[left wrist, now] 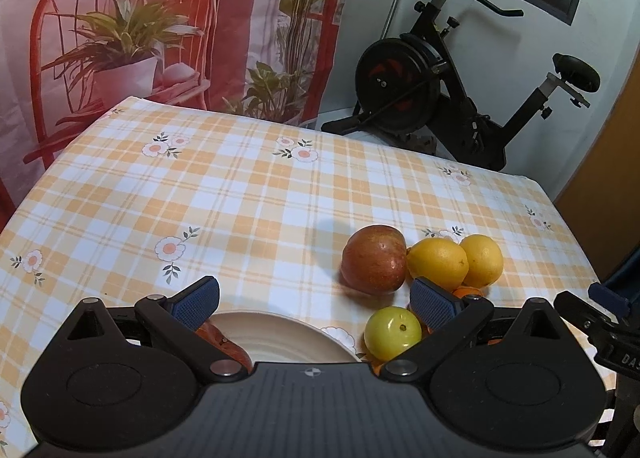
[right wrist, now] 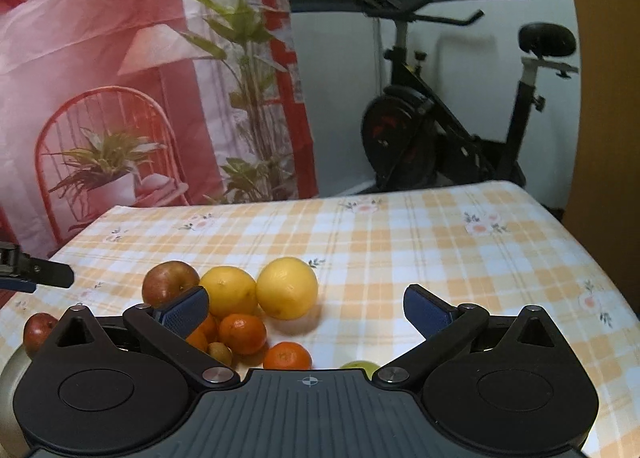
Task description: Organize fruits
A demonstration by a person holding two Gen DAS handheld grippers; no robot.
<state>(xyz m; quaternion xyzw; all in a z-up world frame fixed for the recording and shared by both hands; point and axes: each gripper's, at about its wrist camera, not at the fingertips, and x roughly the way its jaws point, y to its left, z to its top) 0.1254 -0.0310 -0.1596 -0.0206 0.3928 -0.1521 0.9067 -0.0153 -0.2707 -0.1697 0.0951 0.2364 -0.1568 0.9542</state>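
left gripper (left wrist: 316, 304) spread wide, empty, over plate (left wrist: 280, 338) | right gripper (right wrist: 306, 308) spread wide, empty | fruits heaped on tablecloth (left wrist: 240, 193) beside plate, one red apple (right wrist: 38, 332) on it | judgement: take loose green fruit (left wrist: 393, 333) first, centre it between fingers, close gently

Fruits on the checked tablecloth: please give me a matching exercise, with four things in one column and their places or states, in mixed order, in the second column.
Things:
1. Small red apple
2. Big red apple
3. Green fruit
4. Left claw

Places or states:
A. On the cloth, left of the two yellow fruits
B. Open, holding nothing
C. On the plate
D. On the cloth, near the plate's right rim

Pairs: 1-C, 2-A, 3-D, 4-B
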